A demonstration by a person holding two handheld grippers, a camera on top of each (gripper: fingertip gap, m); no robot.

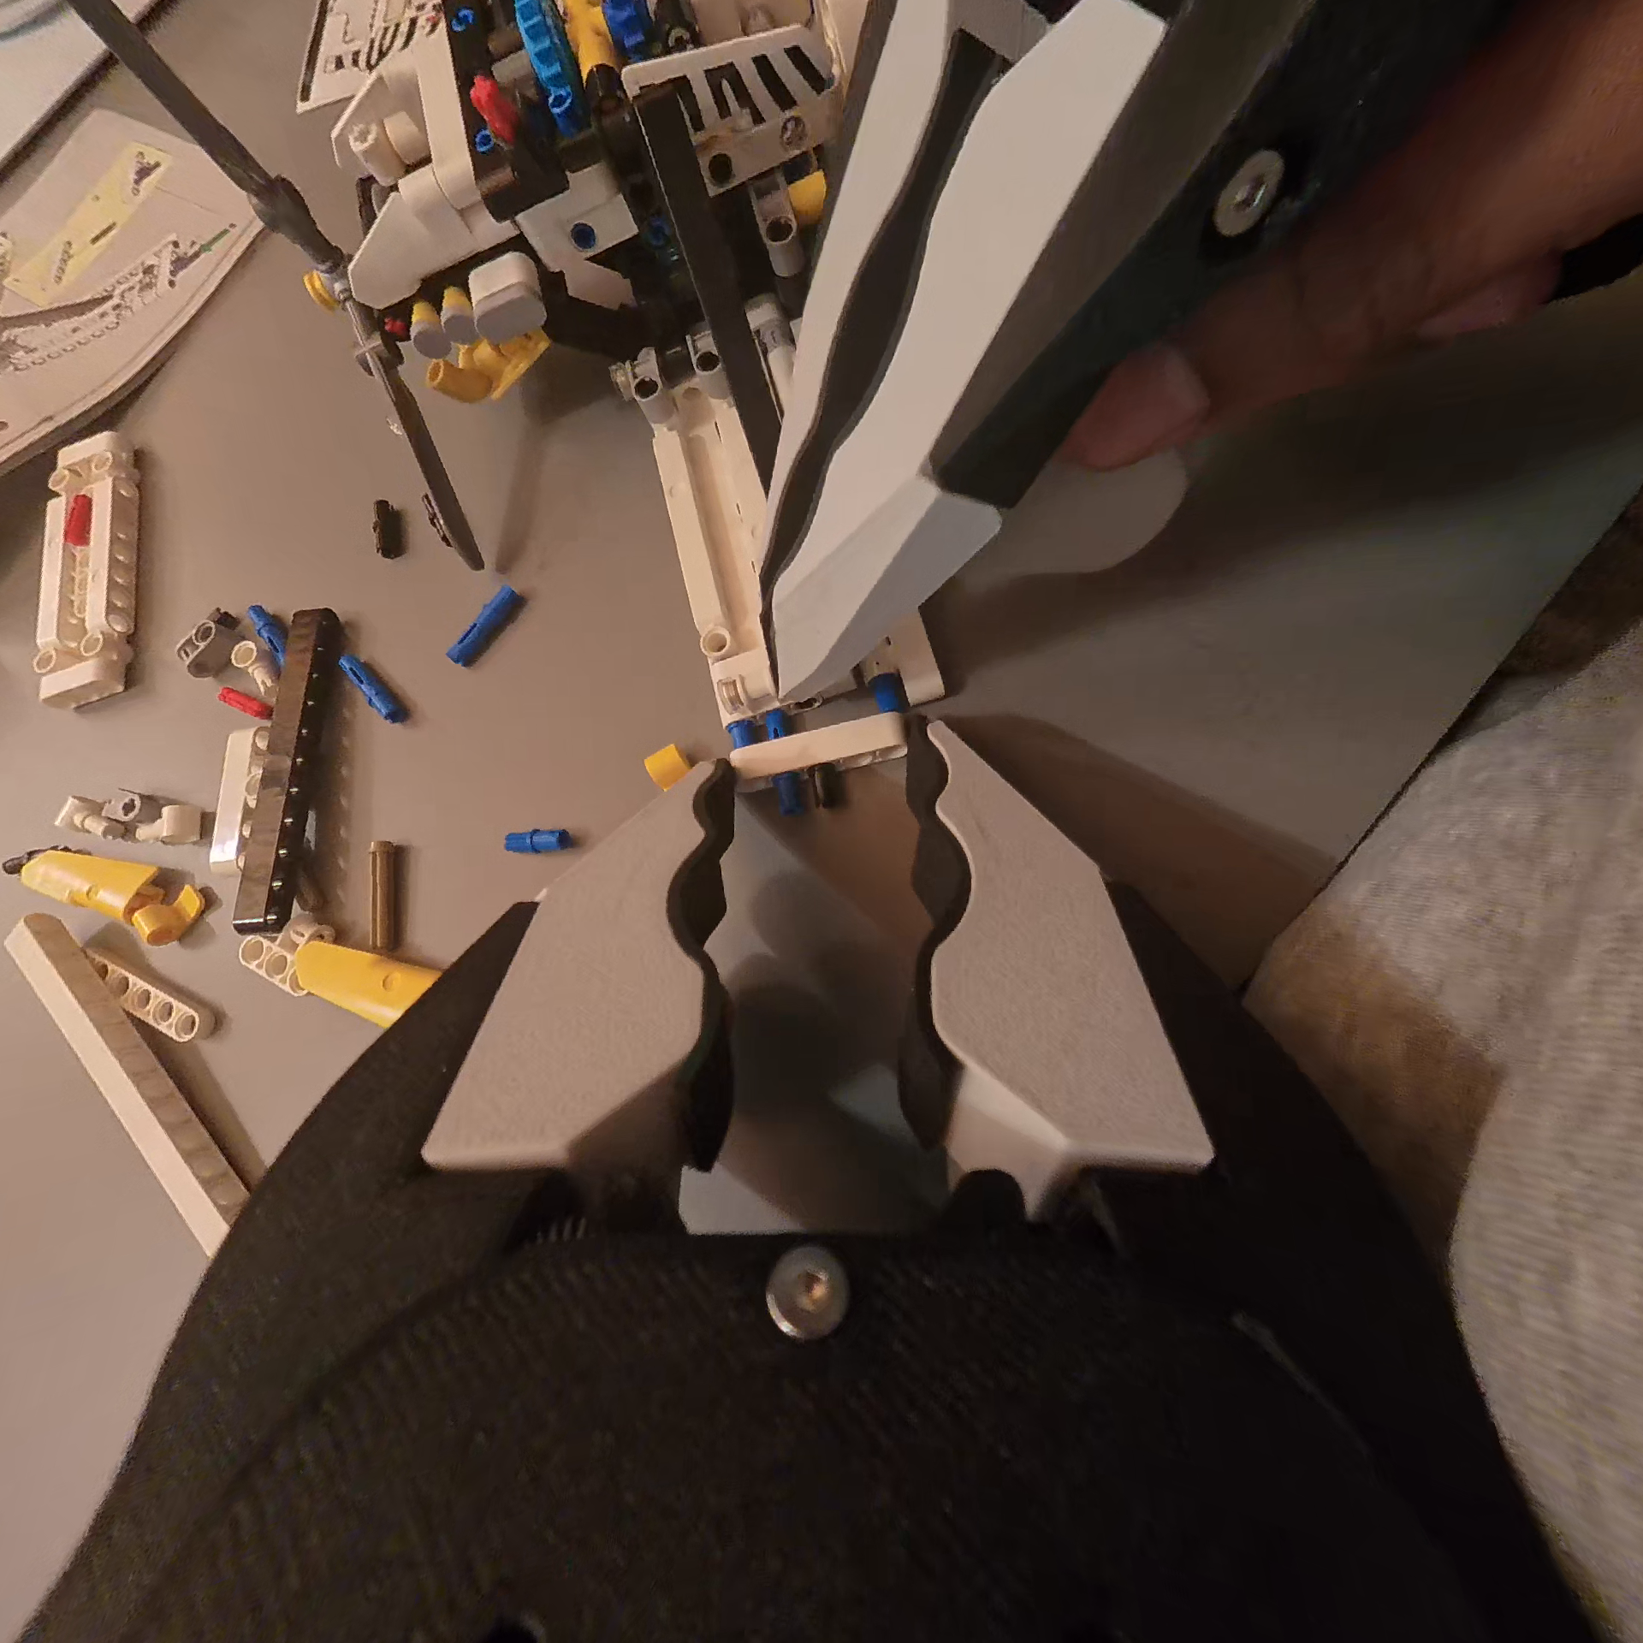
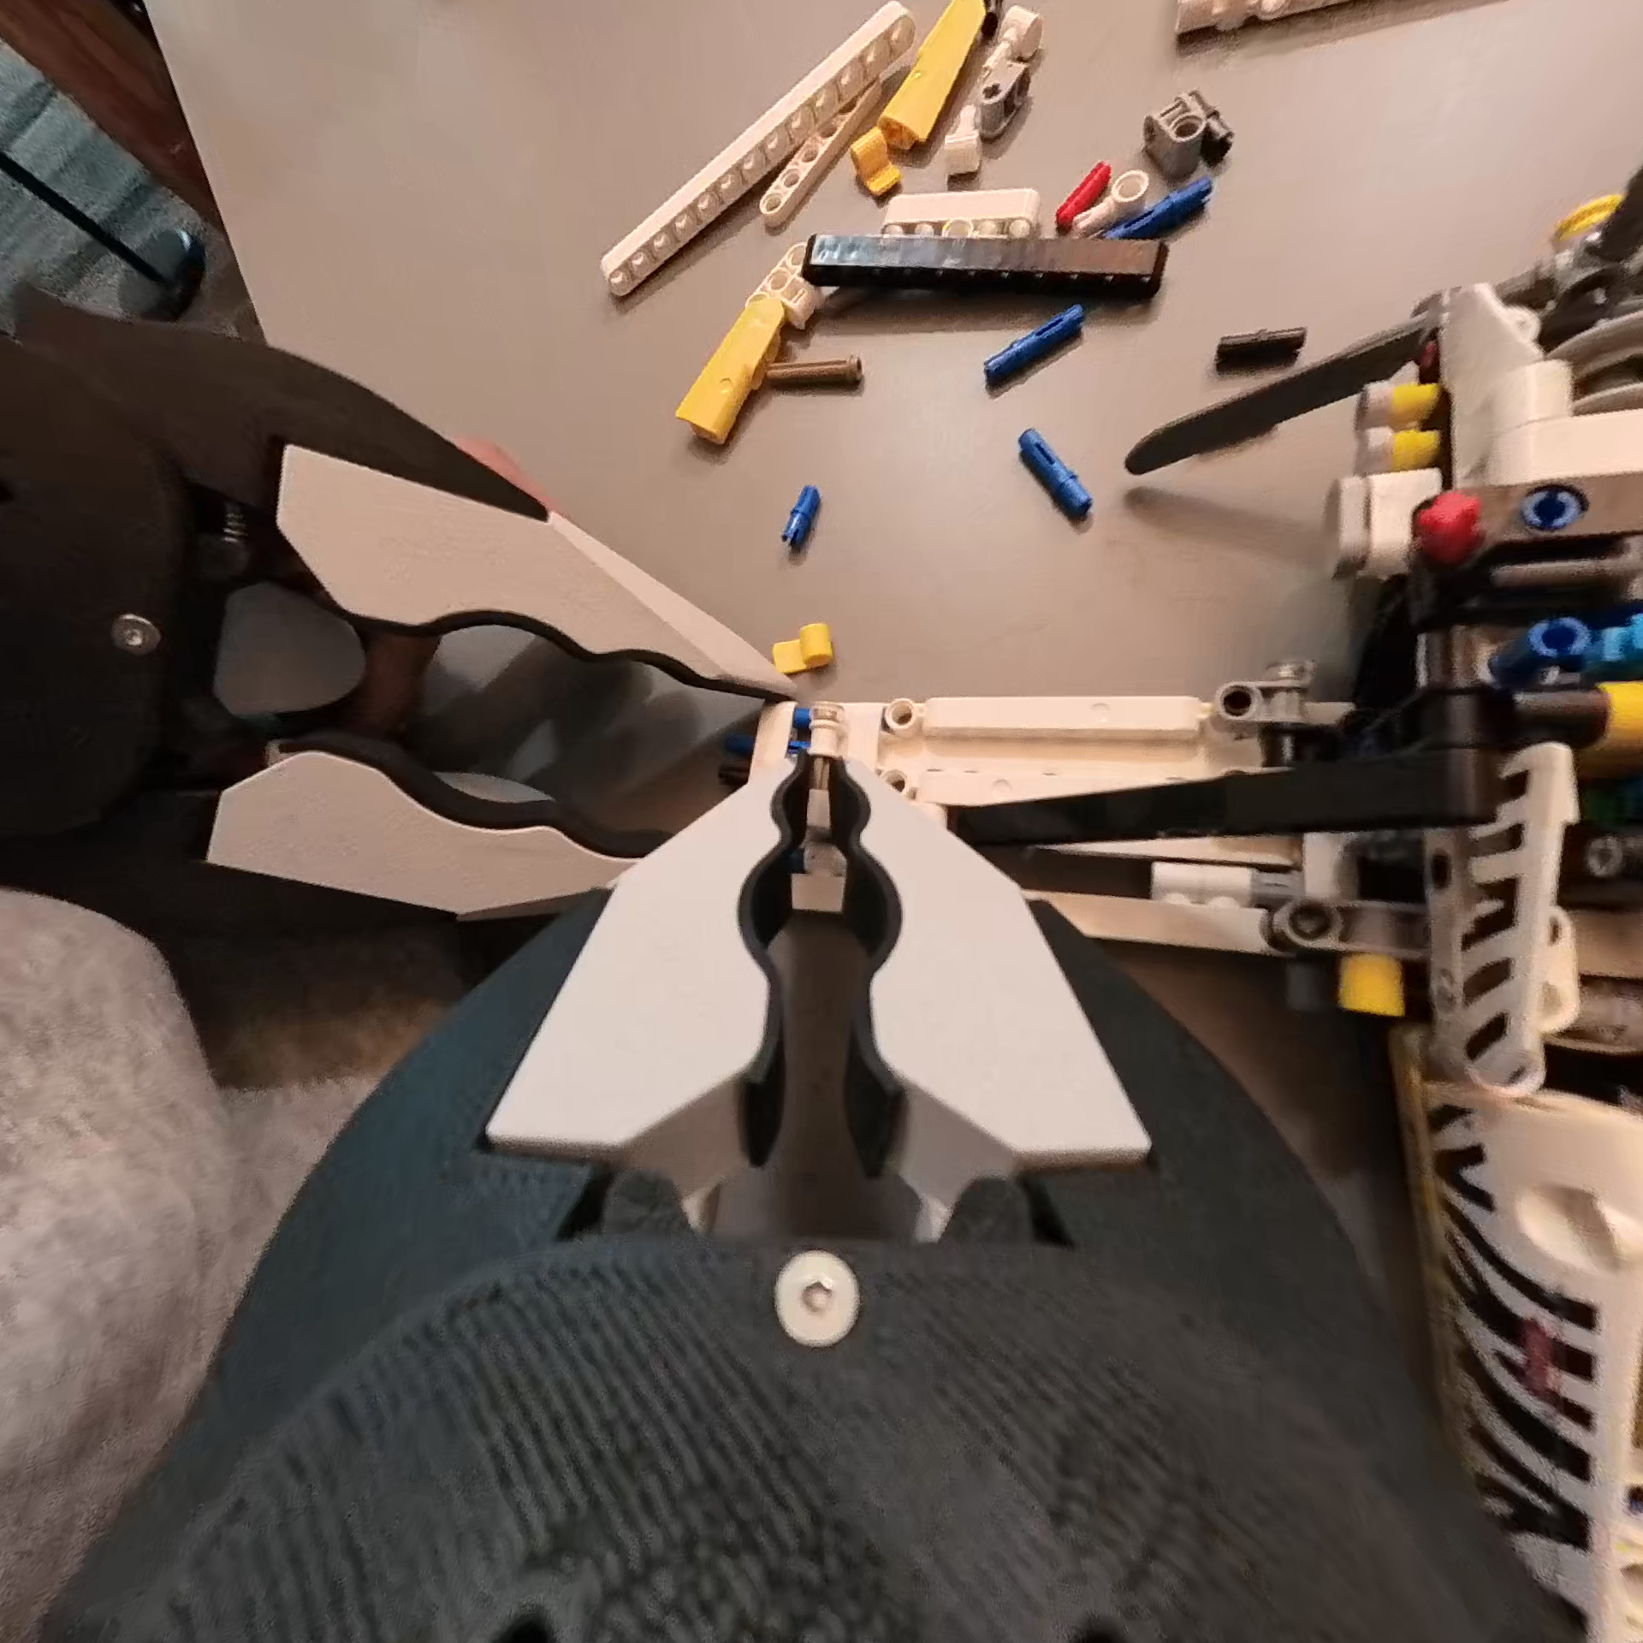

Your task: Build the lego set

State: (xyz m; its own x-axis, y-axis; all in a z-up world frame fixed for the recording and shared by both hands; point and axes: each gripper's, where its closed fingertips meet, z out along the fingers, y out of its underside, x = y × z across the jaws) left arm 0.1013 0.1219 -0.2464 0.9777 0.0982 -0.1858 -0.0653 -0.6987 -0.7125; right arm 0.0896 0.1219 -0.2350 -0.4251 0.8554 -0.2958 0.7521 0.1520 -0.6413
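- The helicopter model [image 1: 569, 169] lies on the grey surface [image 1: 551, 498], its white tail boom [image 2: 1049, 725] reaching toward both claws.
- The left claw [image 1: 820, 756] is part open, its tips straddling a small white beam [image 1: 822, 745] studded with blue pins at the tail's end.
- The right claw [image 2: 822, 782] is pinched on a thin grey axle piece [image 2: 820, 782] at the tail tip.
- Loose parts lie scattered beyond: a glossy black beam [image 2: 982, 260], a yellow panel [image 2: 733, 364], blue pins [image 2: 1053, 471], and an instruction booklet [image 1: 98, 267].

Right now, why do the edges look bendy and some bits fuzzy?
Both wrist views use wide-angle lenses, so the table edge curves. In the right wrist view the lego model smears at the frame's right edge. In the left wrist view the right hand-held gripper looms large, casting a soft shadow under warm light.
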